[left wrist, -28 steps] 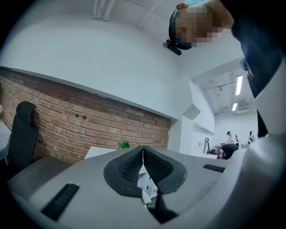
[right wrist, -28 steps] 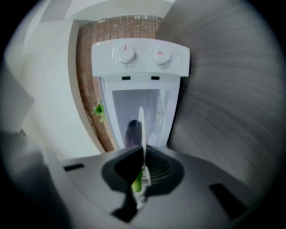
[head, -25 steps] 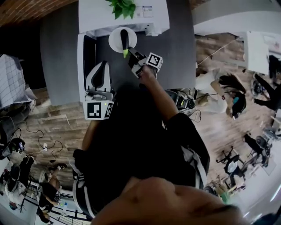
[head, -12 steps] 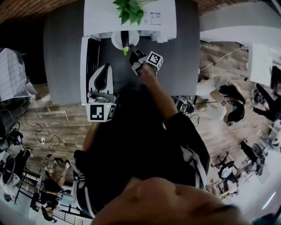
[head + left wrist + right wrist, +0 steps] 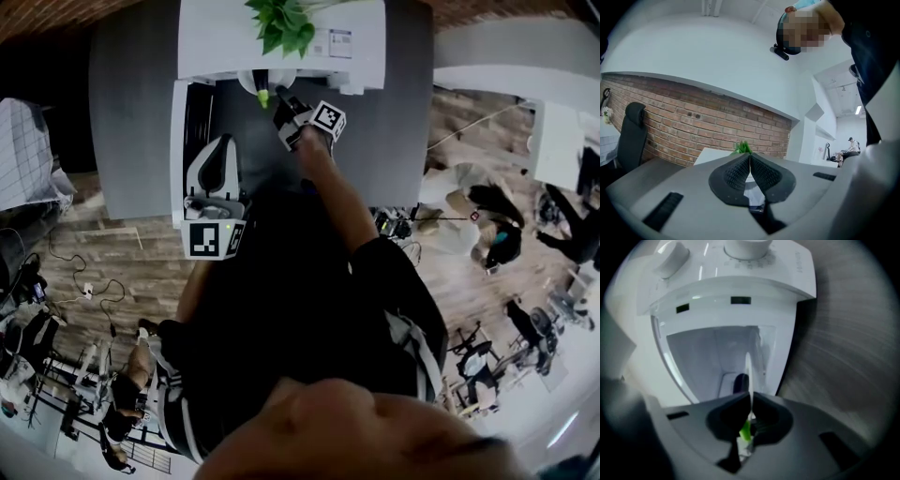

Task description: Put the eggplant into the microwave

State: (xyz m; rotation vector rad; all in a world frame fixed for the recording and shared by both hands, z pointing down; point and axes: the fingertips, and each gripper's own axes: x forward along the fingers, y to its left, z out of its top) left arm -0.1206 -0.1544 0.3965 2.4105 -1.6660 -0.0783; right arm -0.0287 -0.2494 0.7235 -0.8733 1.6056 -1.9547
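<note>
Grey counter [image 5: 141,112] with a white microwave [image 5: 216,47], its door [image 5: 183,122] swung open.
From the head view, the right tool [image 5: 279,101] reached into the microwave's mouth with a white plate [image 5: 246,82] carrying the eggplant [image 5: 263,86], green end toward the tool; a plant [image 5: 281,23] stood on the microwave, and the left tool [image 5: 221,142] hung level beside the door. From the left gripper view, the left tool [image 5: 750,157] had its jaws pressed together with nothing between them, facing a brick wall [image 5: 693,122] and the plant [image 5: 743,148]. From the right gripper view, the right tool [image 5: 751,397] was clamped almost shut on the thin rim of the plate [image 5: 748,369], the eggplant [image 5: 740,383] lying dark just past the jaws at the microwave's [image 5: 740,282] open cavity.
</note>
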